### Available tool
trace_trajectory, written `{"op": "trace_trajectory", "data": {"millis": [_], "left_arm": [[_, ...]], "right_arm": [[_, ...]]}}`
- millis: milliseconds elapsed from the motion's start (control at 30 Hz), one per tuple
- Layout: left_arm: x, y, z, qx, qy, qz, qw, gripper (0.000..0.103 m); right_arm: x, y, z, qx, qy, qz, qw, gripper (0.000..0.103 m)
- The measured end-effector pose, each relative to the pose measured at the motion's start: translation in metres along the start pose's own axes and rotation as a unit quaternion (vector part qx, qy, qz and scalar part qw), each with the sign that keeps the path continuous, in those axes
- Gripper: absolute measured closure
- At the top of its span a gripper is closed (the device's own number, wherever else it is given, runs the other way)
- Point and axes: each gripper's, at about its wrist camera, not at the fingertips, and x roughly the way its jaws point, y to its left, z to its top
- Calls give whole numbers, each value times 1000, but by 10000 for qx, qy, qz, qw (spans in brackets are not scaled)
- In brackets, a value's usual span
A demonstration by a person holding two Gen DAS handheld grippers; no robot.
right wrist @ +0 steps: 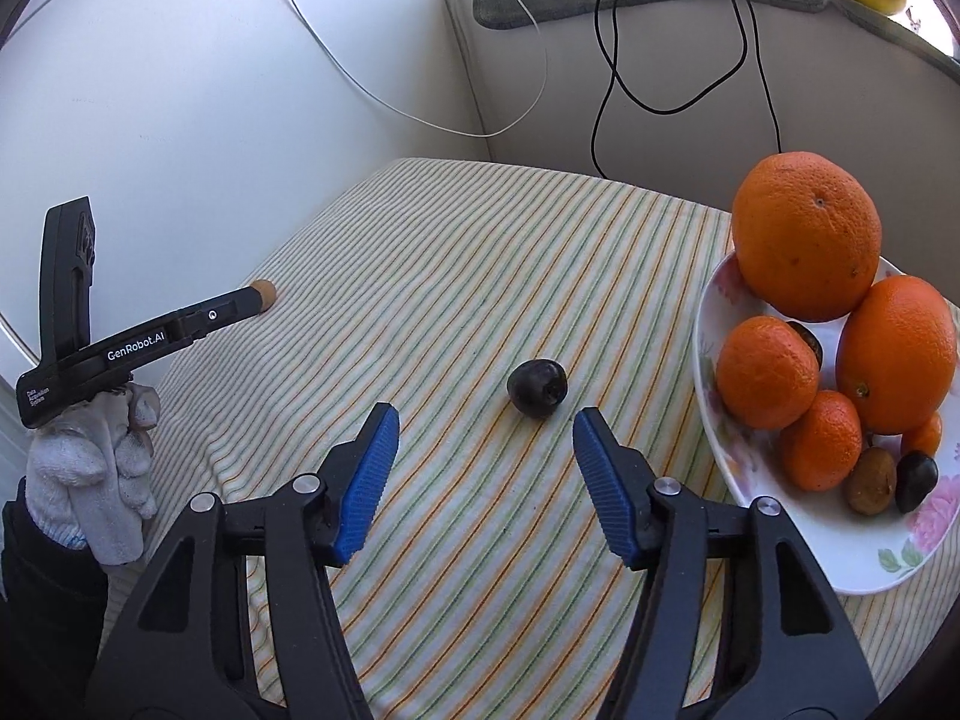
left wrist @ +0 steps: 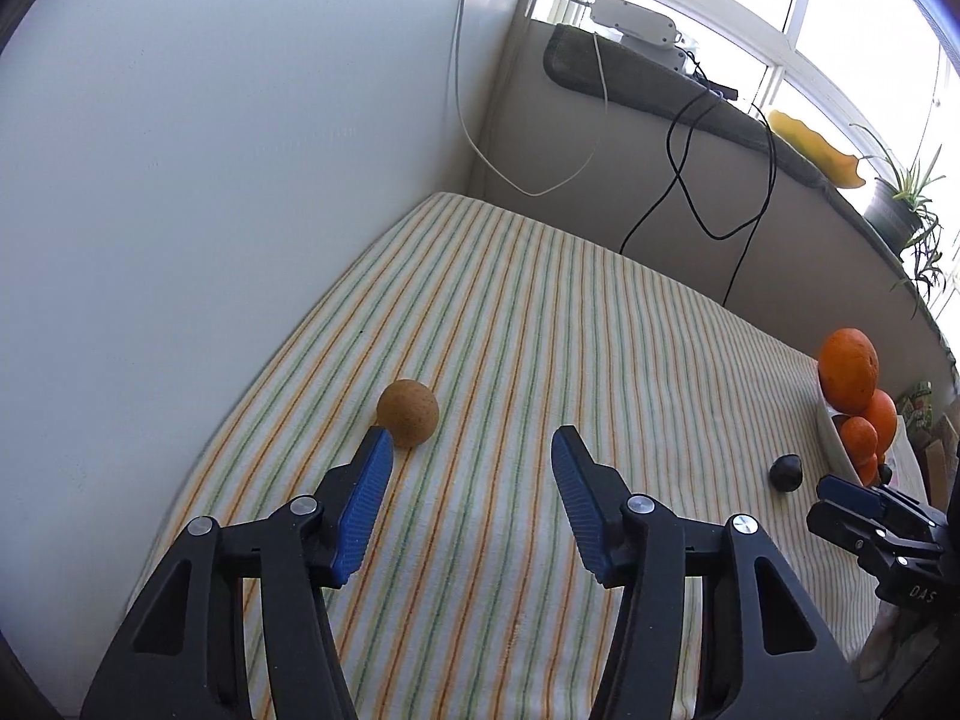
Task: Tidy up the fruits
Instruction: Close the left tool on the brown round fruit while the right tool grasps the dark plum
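Observation:
A round brown fruit (left wrist: 408, 413) lies on the striped cloth just beyond my left gripper's left fingertip. My left gripper (left wrist: 474, 441) is open with nothing between its blue pads. A small dark plum (right wrist: 536, 387) lies on the cloth just ahead of my right gripper (right wrist: 486, 420), which is open and empty too. At the right stands a white flowered bowl (right wrist: 717, 420) piled with oranges (right wrist: 807, 240), mandarins and a few small dark and brown fruits. In the left wrist view the plum (left wrist: 787, 471) sits beside the right gripper's fingers (left wrist: 849, 495).
A striped cloth (left wrist: 540, 324) covers the table, which sits in a corner of white walls. Black and white cables (right wrist: 606, 90) hang down the back wall. A sill above holds a grey mat, a white device, a yellow dish and a potted plant (left wrist: 906, 204). A gloved hand (right wrist: 96, 480) holds the left gripper.

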Motion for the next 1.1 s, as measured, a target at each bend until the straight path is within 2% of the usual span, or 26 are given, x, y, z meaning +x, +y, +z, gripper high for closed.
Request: {"op": "trace_trajectory", "data": {"millis": [133,300,367,800,1000,1100], "left_arm": [[6,5,1,-8,47,56,10000,55],[14,3,3,59,99,131,9998,58],[15,1,4,91,88,180,9998,58],[19,4,4,99,92,359,9993,61],[22,8,6,51,115,473,9988,67],[24,10,7,56,125,528,9985,72]], "right_arm": [[7,-3,-1,33,45,-33,10000,49],[15,-5,1,38,79,-84,9999,52],[16,-5,2,42,105,-91,9999,58],[30,-7,9,29,280,-322,9991,64],[34,-5,8,-57,310,-417,9986,64],[36,-3,7,-89,301,-511,9982,71]]}}
